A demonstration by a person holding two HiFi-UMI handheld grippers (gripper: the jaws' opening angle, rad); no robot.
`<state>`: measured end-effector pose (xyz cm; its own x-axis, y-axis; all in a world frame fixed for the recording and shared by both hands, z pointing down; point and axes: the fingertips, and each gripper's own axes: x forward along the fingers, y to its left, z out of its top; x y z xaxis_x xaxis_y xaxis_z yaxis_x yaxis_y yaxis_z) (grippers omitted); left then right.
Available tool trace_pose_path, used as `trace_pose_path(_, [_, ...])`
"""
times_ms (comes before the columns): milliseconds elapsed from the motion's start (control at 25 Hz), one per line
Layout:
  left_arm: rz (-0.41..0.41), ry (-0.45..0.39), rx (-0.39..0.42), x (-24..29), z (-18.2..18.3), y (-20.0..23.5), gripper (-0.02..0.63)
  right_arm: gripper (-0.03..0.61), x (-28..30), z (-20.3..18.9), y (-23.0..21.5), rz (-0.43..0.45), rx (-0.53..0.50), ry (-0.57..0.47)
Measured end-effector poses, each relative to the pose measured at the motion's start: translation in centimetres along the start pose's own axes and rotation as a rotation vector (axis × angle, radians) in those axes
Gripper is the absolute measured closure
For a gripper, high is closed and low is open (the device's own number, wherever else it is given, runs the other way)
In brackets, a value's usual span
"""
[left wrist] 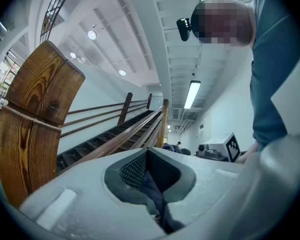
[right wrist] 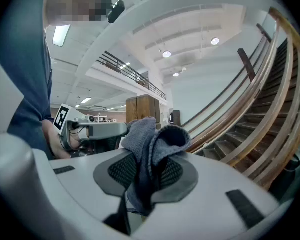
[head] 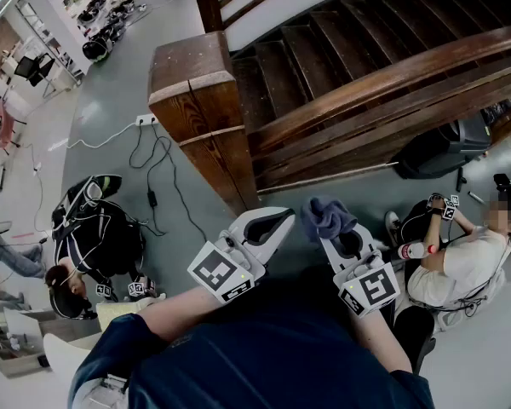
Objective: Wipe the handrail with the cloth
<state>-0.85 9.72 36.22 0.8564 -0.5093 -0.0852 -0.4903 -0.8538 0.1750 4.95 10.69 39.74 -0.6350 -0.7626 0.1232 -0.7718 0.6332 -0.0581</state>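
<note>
The approach is in hand, judging by the right gripper (head: pixel 347 244), whose jaws pinch the bunched cloth (head: pixel 327 215) short of the handrail (head: pixel 392 77) — the left gripper (head: pixel 267 228) has its jaws pressed together, empty — so next the cloth needs pressing onto the rail.

2 claws (head: pixel 283 218) (head: pixel 337 239), 1 cloth (head: pixel 325 215)

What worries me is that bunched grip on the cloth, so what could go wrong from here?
The right gripper pinches the cloth in a bunched fold, with much of it loose above the jaws; rubbing along the handrail may drag it out. Loose cables lie on the floor by the post, a possible trip hazard when stepping closer.
</note>
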Motion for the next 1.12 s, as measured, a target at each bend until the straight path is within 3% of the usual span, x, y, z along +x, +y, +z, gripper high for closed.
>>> trace_pose_path(840, [-0.026,-0.032,-0.004,-1.8,1.1,3.2,0.611,0.483,4.2,0.3,1.3,-0.022,0.003,0.009])
trace_pose_path(1120, [-0.021,-0.043,-0.012,-0.7,0.5,5.5,0.610,0.483,6.6,0.0,-0.8,-0.023,-0.011,0.015])
